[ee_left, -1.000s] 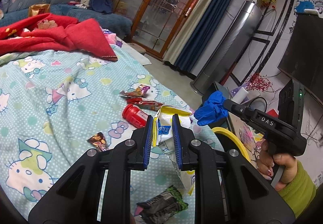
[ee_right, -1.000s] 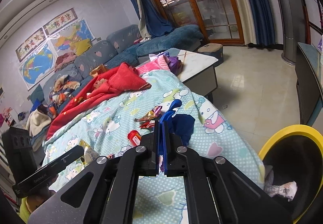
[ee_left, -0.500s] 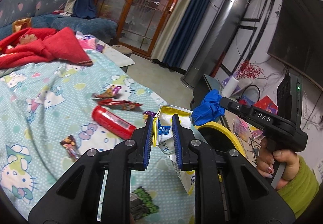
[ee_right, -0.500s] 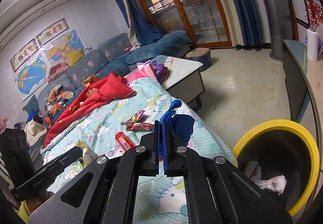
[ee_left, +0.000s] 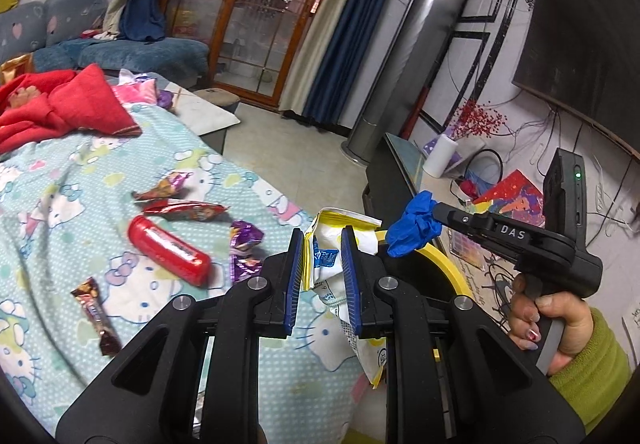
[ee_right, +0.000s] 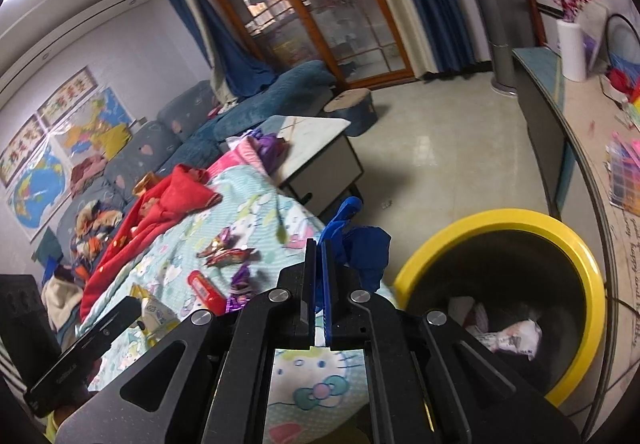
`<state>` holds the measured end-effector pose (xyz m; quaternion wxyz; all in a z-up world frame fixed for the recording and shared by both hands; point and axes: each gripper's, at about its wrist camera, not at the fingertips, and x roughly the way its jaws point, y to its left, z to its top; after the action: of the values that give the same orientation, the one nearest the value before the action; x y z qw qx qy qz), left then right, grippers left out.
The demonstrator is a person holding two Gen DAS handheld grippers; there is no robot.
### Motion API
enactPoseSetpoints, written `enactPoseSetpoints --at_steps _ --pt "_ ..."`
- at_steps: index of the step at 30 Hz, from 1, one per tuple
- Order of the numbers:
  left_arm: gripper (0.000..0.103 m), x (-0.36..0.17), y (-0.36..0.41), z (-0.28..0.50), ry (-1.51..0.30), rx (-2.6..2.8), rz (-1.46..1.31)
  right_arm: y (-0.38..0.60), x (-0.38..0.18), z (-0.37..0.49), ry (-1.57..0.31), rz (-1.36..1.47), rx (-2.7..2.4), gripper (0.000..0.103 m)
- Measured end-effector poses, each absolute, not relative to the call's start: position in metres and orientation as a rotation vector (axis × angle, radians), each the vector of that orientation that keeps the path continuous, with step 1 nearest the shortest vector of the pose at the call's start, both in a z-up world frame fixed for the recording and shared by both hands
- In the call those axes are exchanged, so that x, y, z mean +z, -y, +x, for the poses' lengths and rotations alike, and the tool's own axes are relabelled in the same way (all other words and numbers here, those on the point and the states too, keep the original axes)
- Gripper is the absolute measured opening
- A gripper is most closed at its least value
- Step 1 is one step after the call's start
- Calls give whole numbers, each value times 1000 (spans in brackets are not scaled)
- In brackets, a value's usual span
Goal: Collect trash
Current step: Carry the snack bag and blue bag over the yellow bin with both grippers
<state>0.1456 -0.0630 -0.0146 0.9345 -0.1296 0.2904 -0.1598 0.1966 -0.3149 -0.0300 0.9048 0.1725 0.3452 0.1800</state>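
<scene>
My left gripper (ee_left: 321,240) is shut on a white and yellow snack bag (ee_left: 325,258) that hangs down between its blue pads. My right gripper (ee_right: 319,244) is shut on a crumpled blue glove (ee_right: 366,254); the left wrist view shows that glove (ee_left: 414,228) over the rim of the yellow bin (ee_left: 440,264). The yellow bin (ee_right: 576,244) stands beside the bed at the right and holds crumpled paper. On the bed sheet (ee_left: 60,180) lie a red tube (ee_left: 168,250), a red wrapper (ee_left: 186,209), a purple wrapper (ee_left: 245,240) and a brown candy bar (ee_left: 96,314).
A red blanket (ee_left: 60,108) lies at the far end of the bed. A low table (ee_right: 316,148) stands beyond it, and a dark TV cabinet (ee_right: 552,100) with clutter runs along the right. Bare floor (ee_right: 448,164) lies between them.
Both grippers have swung to the right, away from the bed, still holding the snack bag and the glove. The yellow bin has come much closer in the right wrist view.
</scene>
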Motion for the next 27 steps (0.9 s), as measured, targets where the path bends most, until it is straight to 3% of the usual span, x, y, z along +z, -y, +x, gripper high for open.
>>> enactPoseSetpoints --at_steps 27 --pt "13 -34 176 184 -619 -442 -90 409 -68 207 -750 437 149 3"
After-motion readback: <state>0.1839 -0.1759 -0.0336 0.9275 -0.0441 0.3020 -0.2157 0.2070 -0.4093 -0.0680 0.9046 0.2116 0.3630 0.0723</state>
